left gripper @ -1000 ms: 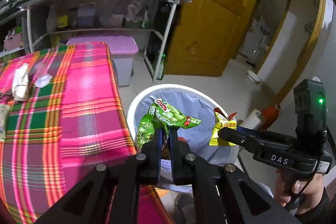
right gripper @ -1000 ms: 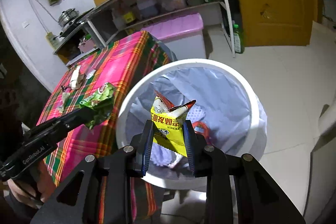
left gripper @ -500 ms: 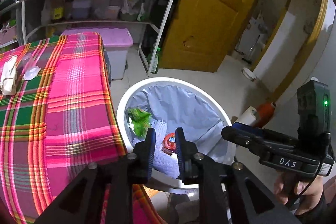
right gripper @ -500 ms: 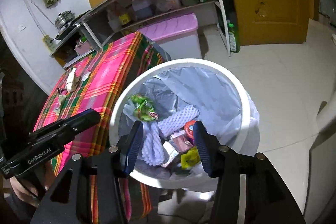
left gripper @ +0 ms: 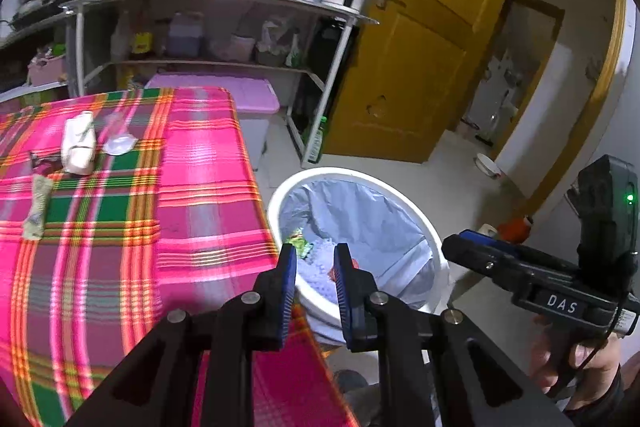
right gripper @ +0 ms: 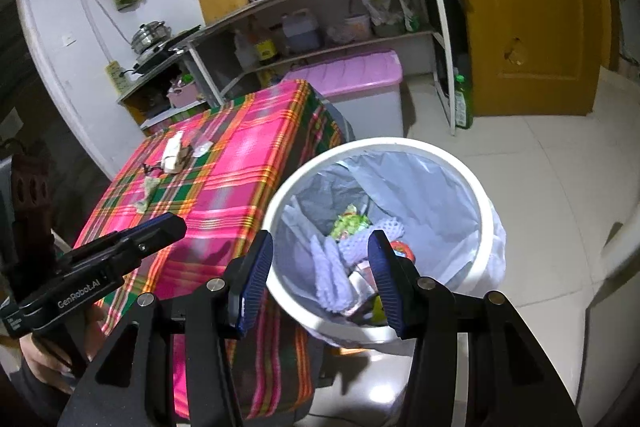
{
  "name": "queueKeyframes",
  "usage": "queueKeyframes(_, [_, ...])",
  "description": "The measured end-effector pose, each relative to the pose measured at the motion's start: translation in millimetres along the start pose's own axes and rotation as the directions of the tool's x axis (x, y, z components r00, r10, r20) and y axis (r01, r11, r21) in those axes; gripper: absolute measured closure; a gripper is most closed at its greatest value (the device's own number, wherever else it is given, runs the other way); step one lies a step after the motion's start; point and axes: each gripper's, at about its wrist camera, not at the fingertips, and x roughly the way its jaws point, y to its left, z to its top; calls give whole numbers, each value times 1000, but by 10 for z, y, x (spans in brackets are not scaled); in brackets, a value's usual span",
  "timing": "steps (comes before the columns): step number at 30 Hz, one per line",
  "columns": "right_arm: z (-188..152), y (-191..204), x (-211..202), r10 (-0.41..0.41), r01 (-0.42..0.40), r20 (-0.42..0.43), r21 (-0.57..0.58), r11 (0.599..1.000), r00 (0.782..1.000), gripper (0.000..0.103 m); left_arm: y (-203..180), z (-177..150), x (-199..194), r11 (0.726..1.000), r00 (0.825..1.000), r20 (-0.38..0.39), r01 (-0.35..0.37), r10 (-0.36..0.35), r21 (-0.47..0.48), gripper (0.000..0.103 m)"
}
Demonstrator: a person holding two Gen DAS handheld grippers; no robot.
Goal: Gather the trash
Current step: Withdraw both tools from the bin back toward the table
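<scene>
A white trash bin [left gripper: 420, 227] [right gripper: 486, 203] lined with a pale blue bag stands on the floor beside the table. A green snack bag [right gripper: 348, 223] [left gripper: 296, 241] and other wrappers lie inside it. My left gripper [left gripper: 314, 261] is open and empty at the table's right edge, next to the bin. My right gripper [right gripper: 320, 255] is open wide and empty above the bin's near rim. Trash lies on the plaid tablecloth [left gripper: 192, 187]: a white crumpled wrapper [left gripper: 79, 143] [right gripper: 173, 151], a clear plastic piece [left gripper: 118, 145], a dark scrap [left gripper: 42, 159] and a greenish wrapper [left gripper: 38, 205] [right gripper: 147, 193].
A metal shelf rack [left gripper: 224, 27] with bottles and jars stands behind the table. A purple-lidded storage box [left gripper: 248, 99] sits under it. A yellow wooden door [left gripper: 408, 67] is at the right. A green bottle [left gripper: 318, 139] stands on the floor by the rack.
Both grippers opened and dropped their snack bags, green and yellow, into the bin. The left gripper has since drawn back toward the table; the right has opened wider.
</scene>
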Motion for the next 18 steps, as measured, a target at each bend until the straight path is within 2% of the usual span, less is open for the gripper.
queueKeyframes(9, [-38,314,-94,52,-50,19,-61,997,998,52,116,-137,-389,998,997,56,-59,59,-8,84])
queueKeyframes(18, [-122,619,-37,97,-97,-5,-122,988,995,52,274,-350,-678,993,990,85,-113,115,-33,84])
